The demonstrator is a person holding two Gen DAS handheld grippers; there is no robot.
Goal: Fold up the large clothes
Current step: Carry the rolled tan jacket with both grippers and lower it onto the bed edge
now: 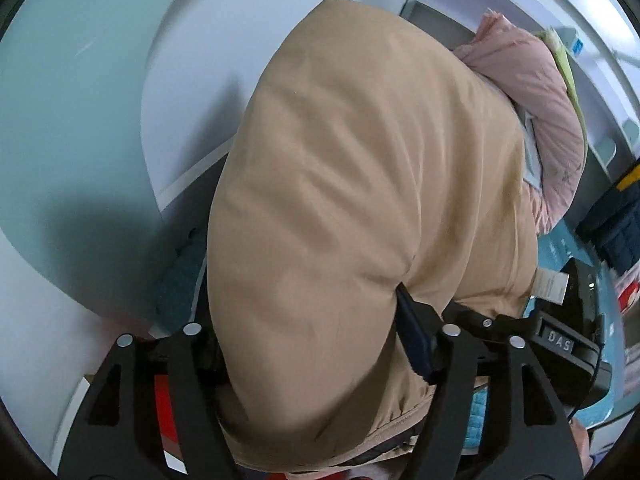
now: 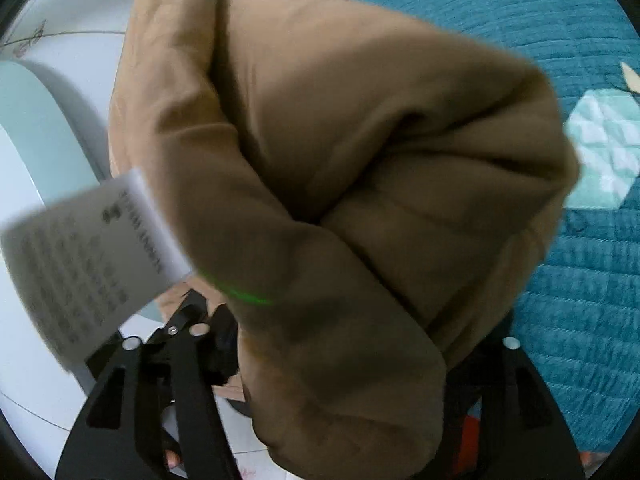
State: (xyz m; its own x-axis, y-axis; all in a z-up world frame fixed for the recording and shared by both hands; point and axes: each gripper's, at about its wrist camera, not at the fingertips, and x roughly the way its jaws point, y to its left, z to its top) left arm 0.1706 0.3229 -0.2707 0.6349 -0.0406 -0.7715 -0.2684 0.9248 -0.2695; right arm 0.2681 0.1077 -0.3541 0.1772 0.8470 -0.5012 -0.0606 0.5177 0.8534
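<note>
A large tan padded jacket (image 1: 352, 168) fills the left wrist view, bunched between my left gripper's (image 1: 320, 340) black fingers, which are shut on it. In the right wrist view the same tan jacket (image 2: 340, 184) hangs in thick folds over my right gripper (image 2: 340, 344), which is shut on the fabric. Its white care label (image 2: 92, 256) sticks out at the left. The right gripper also shows in the left wrist view (image 1: 568, 340), at the jacket's lower right edge. The fingertips of both grippers are hidden by cloth.
A teal quilted bedspread (image 2: 560, 40) lies under the jacket. A pink padded garment (image 1: 536, 96) lies behind it, and a dark navy garment (image 1: 616, 224) at the far right. A white and pale green wall (image 1: 80, 120) is on the left.
</note>
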